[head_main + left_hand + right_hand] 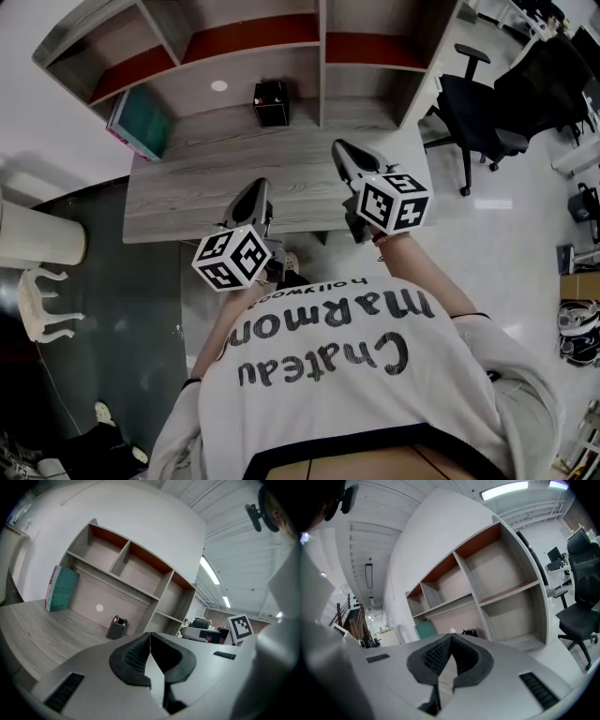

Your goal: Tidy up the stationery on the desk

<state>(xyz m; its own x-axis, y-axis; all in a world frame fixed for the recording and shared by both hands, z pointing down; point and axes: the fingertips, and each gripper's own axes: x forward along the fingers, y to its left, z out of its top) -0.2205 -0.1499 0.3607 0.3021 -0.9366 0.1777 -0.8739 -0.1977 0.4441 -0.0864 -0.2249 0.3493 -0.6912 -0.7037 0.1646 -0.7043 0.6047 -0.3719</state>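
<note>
A black pen holder (pixel 271 103) stands at the back of the wooden desk (pixel 187 192), under the shelf unit; it also shows as the pen holder (pixel 116 627) in the left gripper view and, small, as the pen holder (pixel 469 632) in the right gripper view. A teal book (pixel 141 124) leans at the desk's back left, the same teal book (pixel 59 590) in the left gripper view. My left gripper (pixel 251 199) is held over the desk's front edge, shut and empty. My right gripper (pixel 344 157) is over the desk's right part, shut and empty. Both are well short of the holder.
A grey shelf unit (pixel 244 42) with empty compartments rises behind the desk. Black office chairs (pixel 487 117) stand to the right on the pale floor. A white bin (pixel 37 234) and a white stool (pixel 42 305) are at the left. The person's white shirt (pixel 366 375) fills the lower frame.
</note>
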